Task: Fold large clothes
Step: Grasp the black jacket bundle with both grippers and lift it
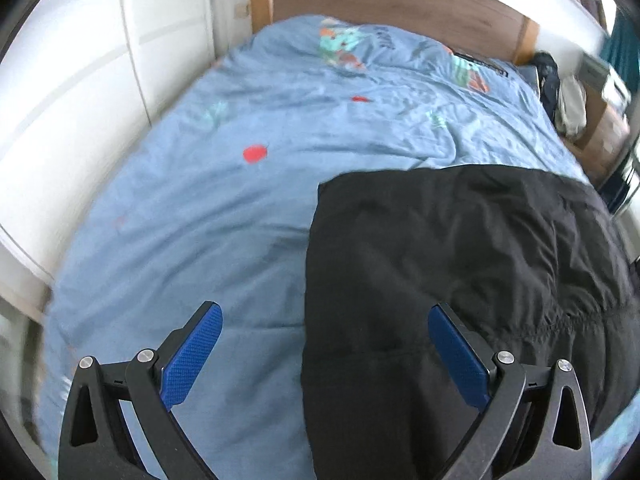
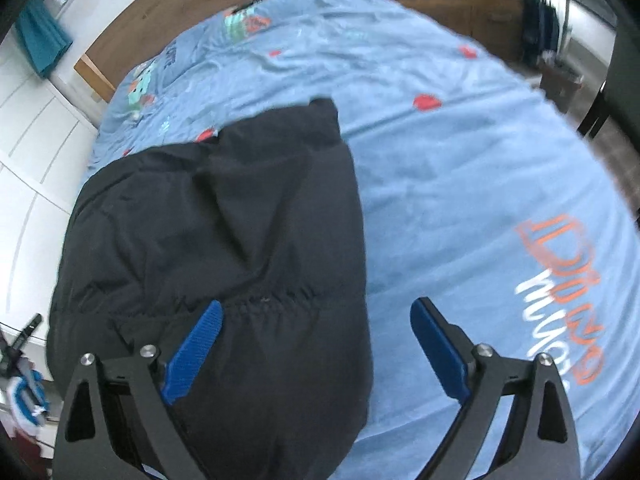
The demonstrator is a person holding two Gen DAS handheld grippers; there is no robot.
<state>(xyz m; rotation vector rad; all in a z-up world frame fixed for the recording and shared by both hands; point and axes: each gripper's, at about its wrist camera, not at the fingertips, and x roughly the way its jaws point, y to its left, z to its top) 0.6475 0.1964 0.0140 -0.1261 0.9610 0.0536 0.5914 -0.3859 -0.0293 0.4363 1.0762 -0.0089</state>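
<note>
The black padded nylon jacket (image 1: 460, 280) lies folded into a compact block near the foot edge of the blue printed bed cover (image 1: 200, 220). Left hand-held gripper (image 1: 325, 356) and right hand-held gripper (image 2: 316, 352) hover released, grasping nothing; folding looks largely done, perhaps one more fold left.

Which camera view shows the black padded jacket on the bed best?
The right wrist view: the black padded jacket shows nearly its whole outline, including the far edge and right side, on the light blue duvet. The left wrist view cuts off its right part.
</note>
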